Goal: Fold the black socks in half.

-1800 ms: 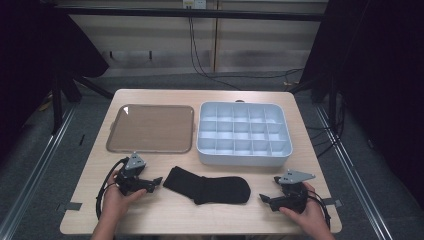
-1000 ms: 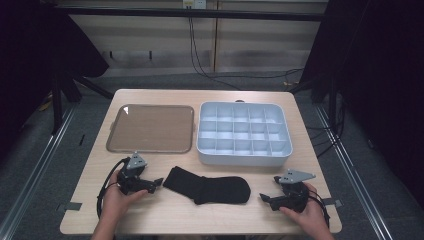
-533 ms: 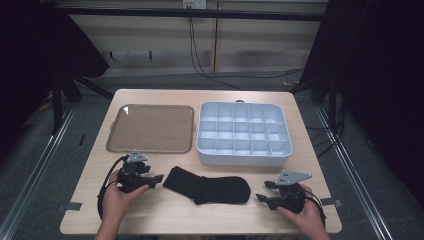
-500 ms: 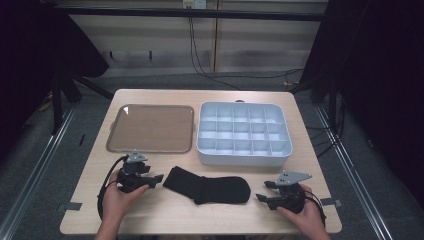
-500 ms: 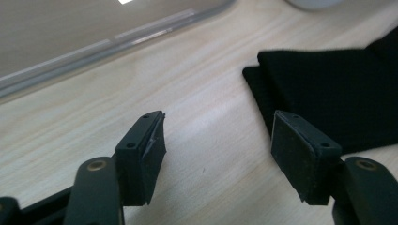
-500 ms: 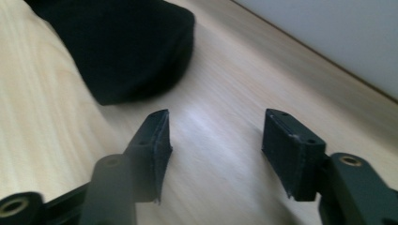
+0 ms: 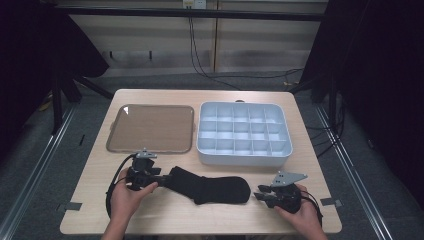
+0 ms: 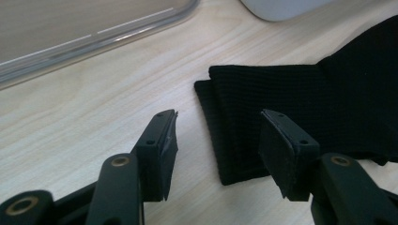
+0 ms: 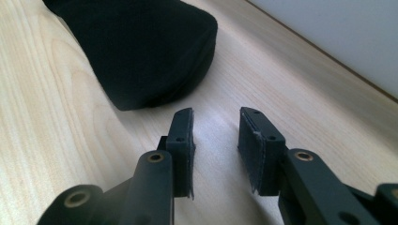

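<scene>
High view: sock [image 7: 207,186] is lying flat on the table [image 7: 310,150] between the two grippers, long axis running left-right, cuff toward the left gripper [image 7: 141,172], toe toward the right gripper [image 7: 274,194]. Tray [image 7: 244,134] and clear lid [image 7: 151,128] are sitting beyond it, untouched. Left gripper is sitting right at the cuff edge; right one is sitting just short of the toe with a strip of bare table between, so left is nearer. Left gripper view: jaws are standing spread, nothing pinched; cuff corner is lying just ahead, reaching into the gap, and the right-hand finger [image 8: 286,150] is overlapping the cloth's edge in view, though I can't tell whether it is touching. Right gripper view: jaws are standing partly spread, nothing between them; toe is lying ahead and to the left of the left-hand finger [image 9: 182,140], clearly apart. My read: cuff pick by the left hand is the likely next move, needing only a short push forward along the sock's axis.
</scene>
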Demonstrator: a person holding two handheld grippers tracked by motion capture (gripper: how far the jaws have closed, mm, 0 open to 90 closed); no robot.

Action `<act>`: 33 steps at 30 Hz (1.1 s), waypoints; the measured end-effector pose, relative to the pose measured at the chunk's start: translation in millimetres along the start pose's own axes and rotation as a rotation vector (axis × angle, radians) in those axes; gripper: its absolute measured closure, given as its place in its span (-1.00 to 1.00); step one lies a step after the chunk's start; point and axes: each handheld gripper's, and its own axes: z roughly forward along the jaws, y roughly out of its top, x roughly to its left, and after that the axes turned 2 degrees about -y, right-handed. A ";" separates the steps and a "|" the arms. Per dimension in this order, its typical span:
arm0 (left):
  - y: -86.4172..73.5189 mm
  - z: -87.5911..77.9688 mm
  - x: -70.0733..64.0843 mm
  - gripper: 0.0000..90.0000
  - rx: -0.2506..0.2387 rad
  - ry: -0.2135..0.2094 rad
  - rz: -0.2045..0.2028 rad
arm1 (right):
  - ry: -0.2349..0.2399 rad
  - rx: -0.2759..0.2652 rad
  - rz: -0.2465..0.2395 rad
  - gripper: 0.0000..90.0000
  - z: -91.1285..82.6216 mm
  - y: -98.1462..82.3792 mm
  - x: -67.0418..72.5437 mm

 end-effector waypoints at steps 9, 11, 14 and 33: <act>3.4 10.3 -1.8 0.18 0.078 0.011 -0.049 | 0.008 -0.005 -0.014 0.52 3.5 2.5 4.2; 4.1 11.0 -2.4 0.22 0.095 0.014 -0.050 | 0.016 -0.006 -0.025 0.60 3.6 2.6 5.1; 3.6 13.6 -2.2 0.25 0.114 0.012 -0.053 | 0.021 -0.011 -0.029 0.68 4.4 2.5 5.3; 6.1 14.4 -3.1 0.77 0.114 -0.045 -0.074 | 0.045 -0.021 -0.026 0.90 8.0 4.1 9.4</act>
